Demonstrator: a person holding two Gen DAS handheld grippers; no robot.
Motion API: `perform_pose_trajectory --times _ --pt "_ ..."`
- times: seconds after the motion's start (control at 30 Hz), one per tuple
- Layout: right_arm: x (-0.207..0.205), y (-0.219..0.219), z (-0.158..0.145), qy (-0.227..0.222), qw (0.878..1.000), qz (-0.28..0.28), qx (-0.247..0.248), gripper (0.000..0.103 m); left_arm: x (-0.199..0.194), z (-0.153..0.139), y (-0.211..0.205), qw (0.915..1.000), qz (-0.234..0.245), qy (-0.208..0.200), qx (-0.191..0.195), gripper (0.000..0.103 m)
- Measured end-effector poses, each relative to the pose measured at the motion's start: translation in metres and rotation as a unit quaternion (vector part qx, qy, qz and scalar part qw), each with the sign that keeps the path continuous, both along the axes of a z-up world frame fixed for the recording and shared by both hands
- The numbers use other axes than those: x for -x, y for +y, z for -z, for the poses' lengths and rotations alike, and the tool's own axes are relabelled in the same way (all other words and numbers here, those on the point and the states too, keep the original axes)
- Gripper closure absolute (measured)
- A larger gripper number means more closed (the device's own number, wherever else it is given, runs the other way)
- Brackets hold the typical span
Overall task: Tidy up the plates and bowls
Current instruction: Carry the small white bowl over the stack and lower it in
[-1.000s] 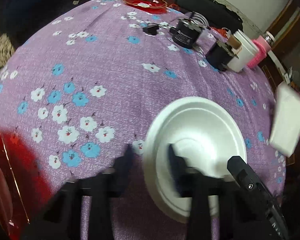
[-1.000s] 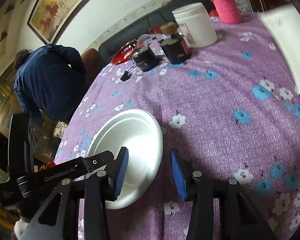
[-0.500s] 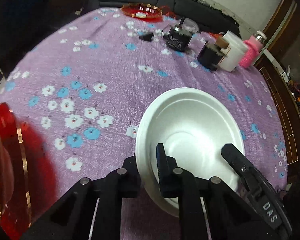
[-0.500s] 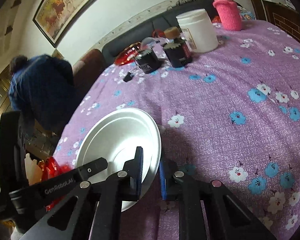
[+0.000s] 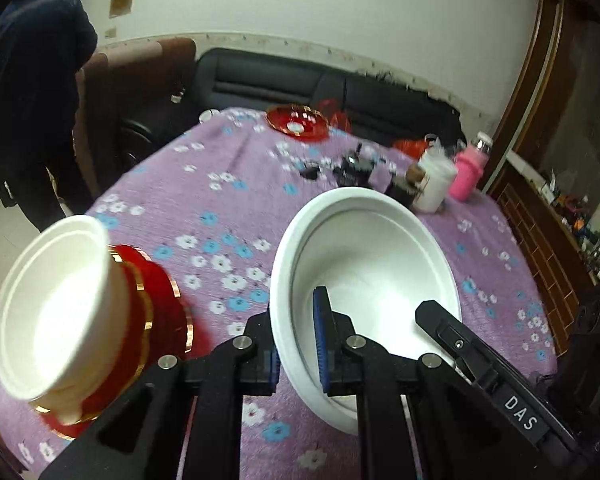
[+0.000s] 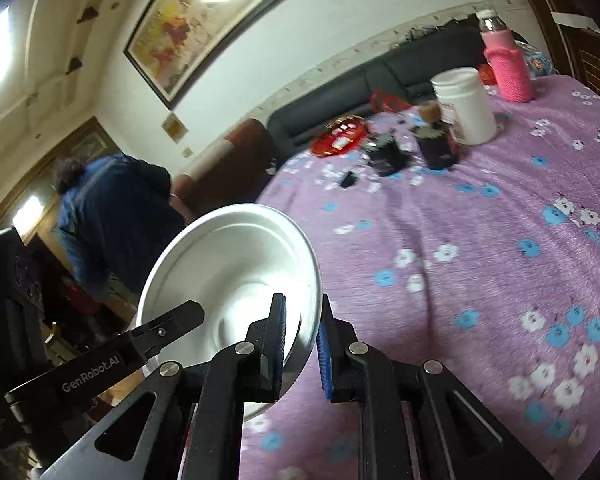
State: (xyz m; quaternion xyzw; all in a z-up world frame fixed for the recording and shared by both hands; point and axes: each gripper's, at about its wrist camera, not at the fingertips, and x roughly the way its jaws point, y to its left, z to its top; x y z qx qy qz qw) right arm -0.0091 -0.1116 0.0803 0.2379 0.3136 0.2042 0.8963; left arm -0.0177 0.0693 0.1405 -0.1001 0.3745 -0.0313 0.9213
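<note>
A white bowl [image 5: 372, 264] hangs tilted above the purple flowered tablecloth [image 5: 204, 184], held from both sides. My left gripper [image 5: 296, 314] is shut on its left rim, one pad inside the bowl and one outside. My right gripper [image 6: 302, 304] is shut on the opposite rim of the same bowl [image 6: 228, 264]. In the left wrist view one of the right gripper's fingers [image 5: 452, 332] reaches into the bowl. At the left, a second white bowl [image 5: 48, 308] sits on a stack of red gold-edged plates [image 5: 160, 312].
At the table's far end lie a red plate [image 5: 298, 122], two dark jars [image 6: 384, 154], a white tub [image 6: 466, 108] and a pink-sleeved bottle [image 6: 508, 68]. A person in a dark blue jacket [image 6: 116, 216] stands beside the table. A black sofa [image 5: 300, 84] lies behind.
Both grippers have shut on the white bowl's rim and raised it off the cloth. Both views have tilted upward, bringing the wall and the second bowl on red plates into sight.
</note>
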Motion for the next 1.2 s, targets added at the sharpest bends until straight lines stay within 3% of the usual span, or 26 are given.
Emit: perform_pose_trajectory --times 0.3,0.63,0.93,1.1,1.2 --pt "0.027 0.058 -0.048 -0.043 0.998 -0.045 0.024 0.087 0.036 -0.020 0.059 0.9984 -0.039 -0.019 0.036 0.090" --pt "0.026 0.152 -0.067 -0.052 0.991 -0.112 0.048 0.086 0.062 -0.033 0.141 0.9907 -0.118 -0.046 0.050 0.089" --pt "0.009 0.220 -0.050 -0.030 0.985 -0.143 0.091 0.086 0.058 -0.004 0.192 0.9843 -0.169 -0.018 0.047 0.084" --pt "-0.005 0.240 -0.027 -0.005 0.982 -0.144 0.120 0.086 0.043 0.020 0.205 0.9836 -0.173 0.020 0.044 0.084" --pt "-0.013 0.244 -0.013 0.012 0.981 -0.137 0.136 0.086 0.039 0.026 0.205 0.9842 -0.171 0.021 0.041 0.082"
